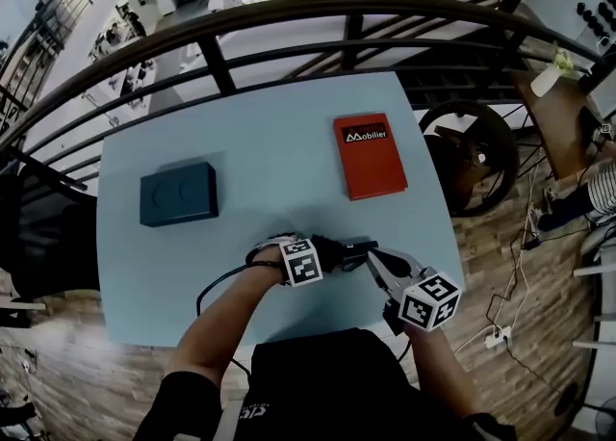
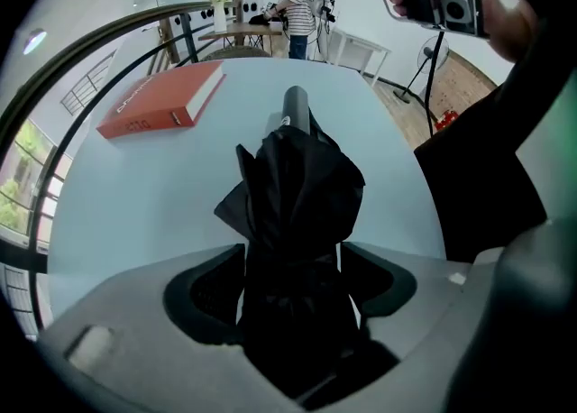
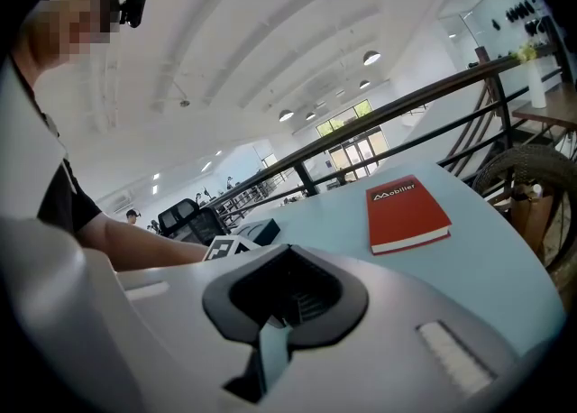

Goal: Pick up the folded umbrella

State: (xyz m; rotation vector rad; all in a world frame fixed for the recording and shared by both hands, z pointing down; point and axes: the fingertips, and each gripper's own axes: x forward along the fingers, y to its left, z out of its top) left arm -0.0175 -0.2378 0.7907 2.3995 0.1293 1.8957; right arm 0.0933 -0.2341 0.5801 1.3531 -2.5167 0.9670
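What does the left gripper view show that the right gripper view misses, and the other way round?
Only the left gripper view: the black folded umbrella lying on the table between the open jaws of the left gripper, whose pads are not pressing on it, and a person in a striped shirt far behind.
Only the right gripper view: the dark blue box, round ceiling lamps, and the right gripper, jaws together and empty.
Both: the red hardcover book and the pale blue table.

Left claw (image 2: pixel 293 280) straddles the folded umbrella (image 2: pixel 297 177), pads not pressing; red book (image 2: pixel 162 100) lies beyond
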